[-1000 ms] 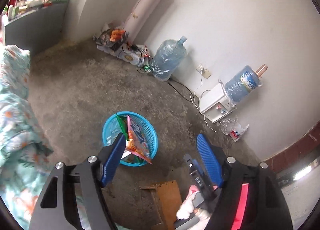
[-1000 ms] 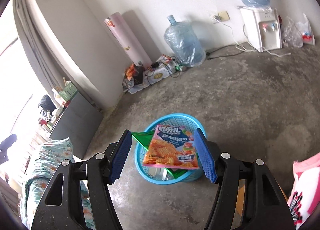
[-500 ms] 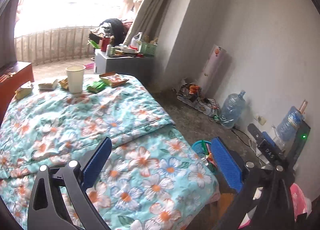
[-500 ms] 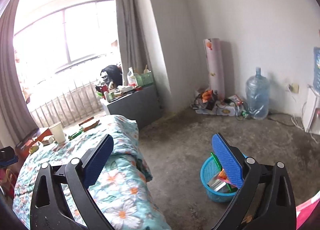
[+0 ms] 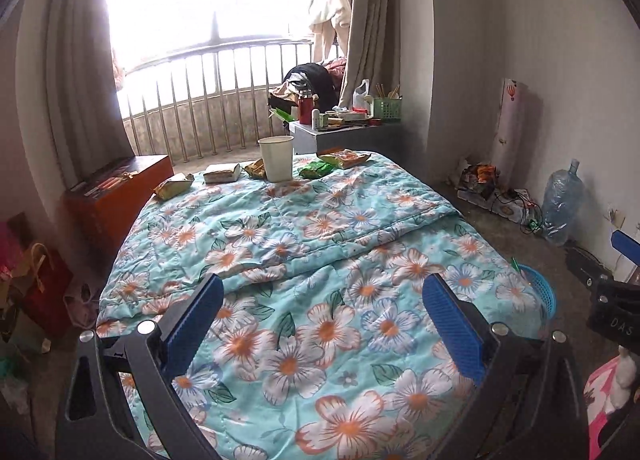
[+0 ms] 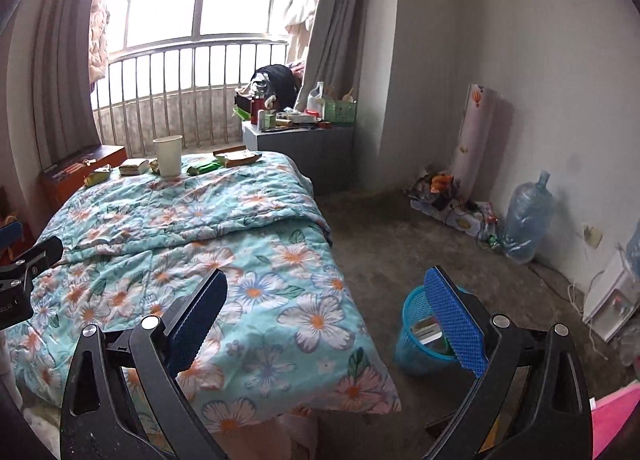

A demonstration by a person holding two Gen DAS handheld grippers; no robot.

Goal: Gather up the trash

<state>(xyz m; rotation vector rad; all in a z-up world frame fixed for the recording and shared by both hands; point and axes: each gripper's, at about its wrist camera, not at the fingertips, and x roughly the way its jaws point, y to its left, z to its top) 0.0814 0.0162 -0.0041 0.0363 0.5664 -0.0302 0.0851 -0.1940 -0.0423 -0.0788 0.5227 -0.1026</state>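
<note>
A white paper cup (image 5: 276, 158) stands at the far end of the bed's floral quilt (image 5: 320, 244), with several snack wrappers beside it, among them a green one (image 5: 316, 169) and a yellow one (image 5: 173, 186). The right wrist view shows the same cup (image 6: 169, 156) and wrappers (image 6: 134, 167). The blue mesh basket (image 6: 416, 324) sits on the floor by the bed's near corner and holds trash; its rim (image 5: 540, 292) peeks past the quilt. My left gripper (image 5: 323, 288) is open and empty over the near quilt. My right gripper (image 6: 326, 280) is open and empty, above the bed's edge and the basket.
A grey cabinet (image 6: 300, 148) crowded with bottles stands past the bed by the window railing. A red-brown chest (image 5: 116, 188) flanks the bed's far left. Along the right wall are a rolled mat (image 6: 476, 132), a cable clutter and a water jug (image 6: 528, 216). Bags (image 5: 36, 292) lie at the left.
Both views have swung from the basket on the floor round to the bed. The orange snack packet seen between the right fingers over the basket is gone from them. Both jaws stand wider.
</note>
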